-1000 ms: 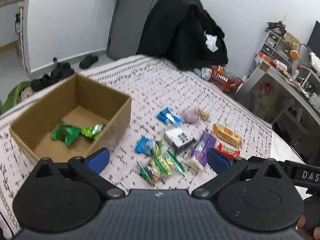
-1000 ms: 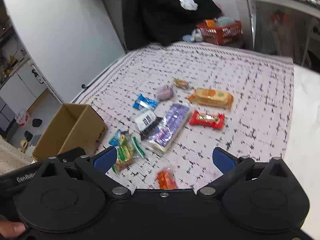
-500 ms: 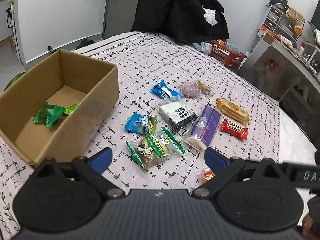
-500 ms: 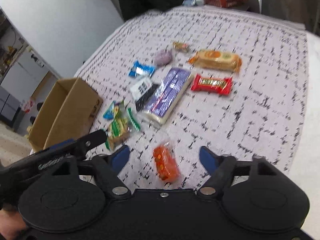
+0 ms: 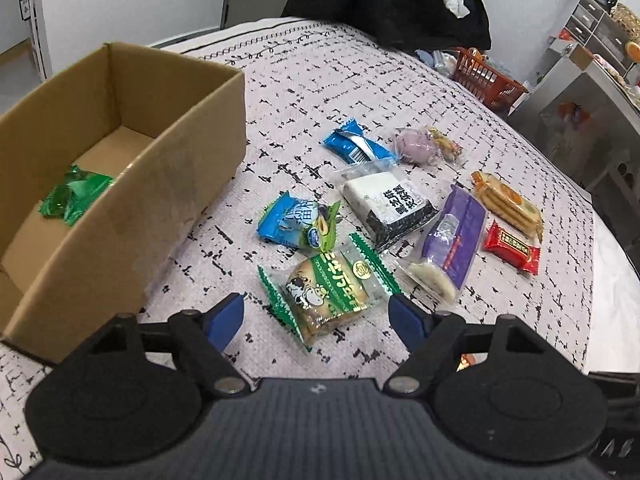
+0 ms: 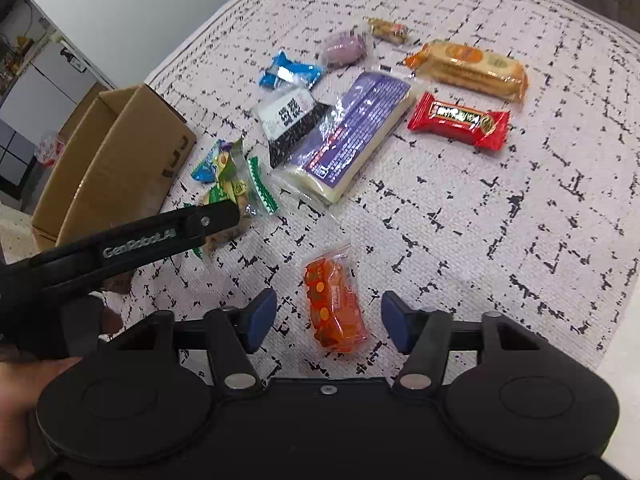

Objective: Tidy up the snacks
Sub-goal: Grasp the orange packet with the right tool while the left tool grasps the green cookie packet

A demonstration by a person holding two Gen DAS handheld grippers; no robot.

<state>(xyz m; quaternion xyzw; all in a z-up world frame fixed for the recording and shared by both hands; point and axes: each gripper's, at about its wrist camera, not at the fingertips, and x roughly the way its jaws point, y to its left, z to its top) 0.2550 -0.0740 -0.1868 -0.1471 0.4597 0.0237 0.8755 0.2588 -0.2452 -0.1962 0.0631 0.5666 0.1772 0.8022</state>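
Note:
Several wrapped snacks lie on a patterned cloth. My left gripper (image 5: 318,316) hangs over a green-edged biscuit pack (image 5: 328,290); its jaws are closing with the pack between them, pads clear of it. My right gripper (image 6: 328,318) straddles an orange snack pack (image 6: 334,308); its jaws are closing too, with gaps on both sides. A cardboard box (image 5: 168,168) at the left holds a green packet (image 5: 74,198). The left gripper's body (image 6: 132,238) reaches into the right wrist view.
Beyond lie a blue-green pack (image 5: 300,222), a black-and-white pack (image 5: 386,204), a purple bar (image 5: 450,246), a red bar (image 6: 460,122), an orange cracker pack (image 6: 468,66), a blue wrapper (image 5: 358,146) and a purple sweet (image 5: 414,146). An orange basket (image 5: 486,82) stands behind.
Both grippers have come down toward the cloth and their jaws have narrowed. The green-edged pack now lies between the left jaws, the orange pack between the right ones.

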